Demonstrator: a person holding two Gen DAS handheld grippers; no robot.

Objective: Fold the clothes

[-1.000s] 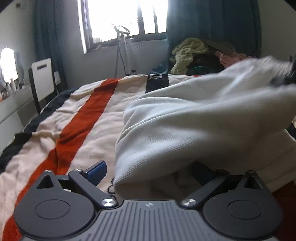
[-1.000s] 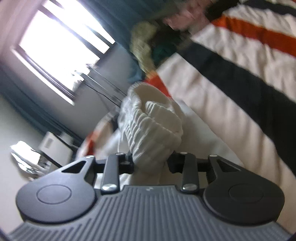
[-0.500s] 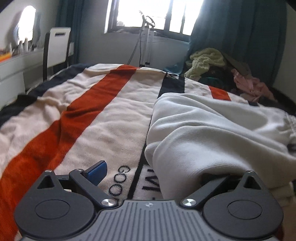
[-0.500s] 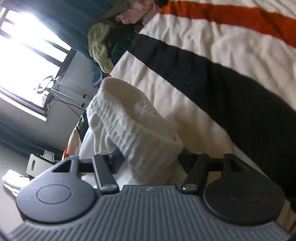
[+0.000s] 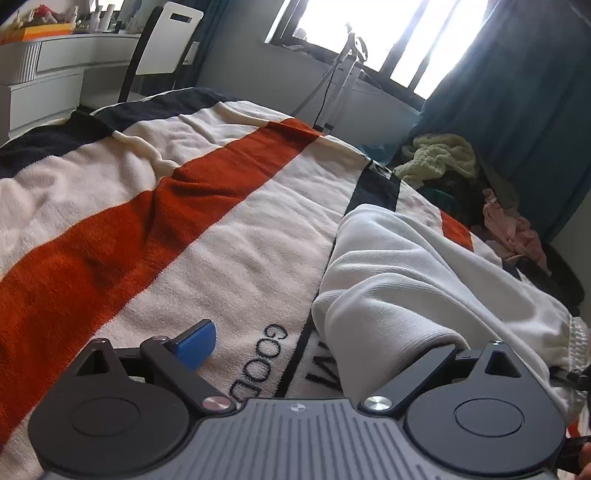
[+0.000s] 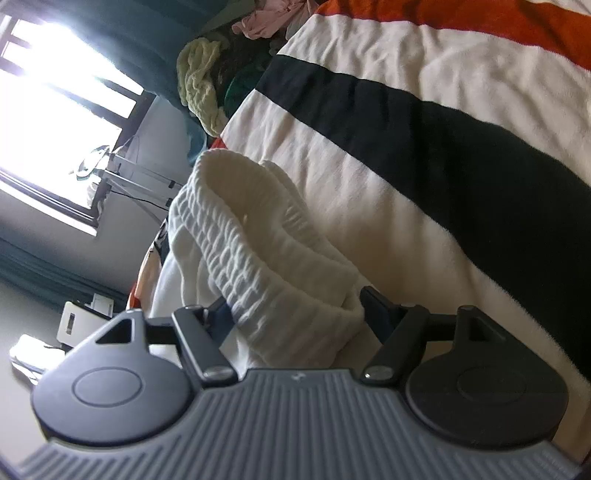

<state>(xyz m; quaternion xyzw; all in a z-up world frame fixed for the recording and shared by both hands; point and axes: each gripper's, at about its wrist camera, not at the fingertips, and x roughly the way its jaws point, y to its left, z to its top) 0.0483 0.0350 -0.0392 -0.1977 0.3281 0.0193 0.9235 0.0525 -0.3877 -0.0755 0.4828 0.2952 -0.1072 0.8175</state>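
White garment lies on the striped blanket, filling the lower right of the left wrist view, its folded edge running down to the bottom right where it covers the right-hand finger of the left gripper. That gripper's jaws stand wide apart: blue-padded finger at lower left sits clear over bare blanket beside the printed lettering, not touching cloth; the other finger is hidden under the fold, so can't tell if cloth touches its pad. In the right wrist view the garment's ribbed waistband bunches in the lower centre, directly btw the fingers of the right gripper. Its jaws have just been opening and now stand wide, w/ the band sitting loose in the gap; a slim gap shows by the right-hand finger, while the left-hand one is mostly hidden behind cloth, contact there unclear. Rest of the garment trails to the left of frame, partly cut off by the gripper body. Pile of clothes at the far end of the bed, upper right in left view, colours blur together. Window is blown out, nothing readable through it. White chair & dresser at upper left, items on top too small to make out. Sliver of a hand at bottom right edge, cut off.
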